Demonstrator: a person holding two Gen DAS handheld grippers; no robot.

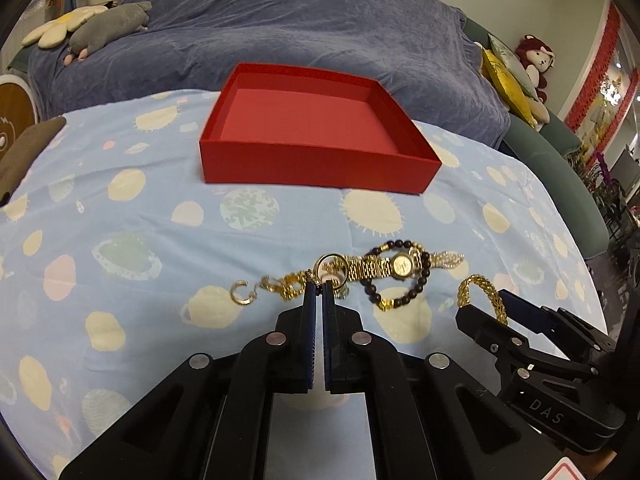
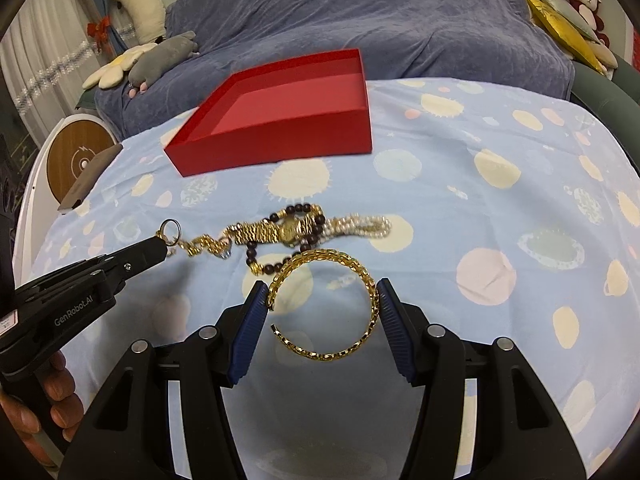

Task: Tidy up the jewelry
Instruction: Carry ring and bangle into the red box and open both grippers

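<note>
An empty red box (image 1: 316, 152) stands at the back of the blue spotted cloth; it also shows in the right wrist view (image 2: 280, 132). My left gripper (image 1: 319, 289) is shut on a gold ring (image 1: 331, 267) that hangs on a gold chain (image 1: 288, 285). My right gripper (image 2: 322, 294) is shut on a gold mesh bangle (image 2: 332, 304), its pads (image 2: 250, 328) pressing both sides. A gold watch (image 1: 402, 266), a dark bead bracelet (image 1: 400, 280) and a pearl strand (image 2: 360, 226) lie tangled between the grippers and the box.
A small gold C-shaped hoop (image 1: 240, 293) lies left of the chain. A brown object (image 1: 24, 152) sits at the cloth's left edge. Behind the cloth is a sofa under a purple blanket (image 1: 280, 28) with plush toys (image 1: 108, 24).
</note>
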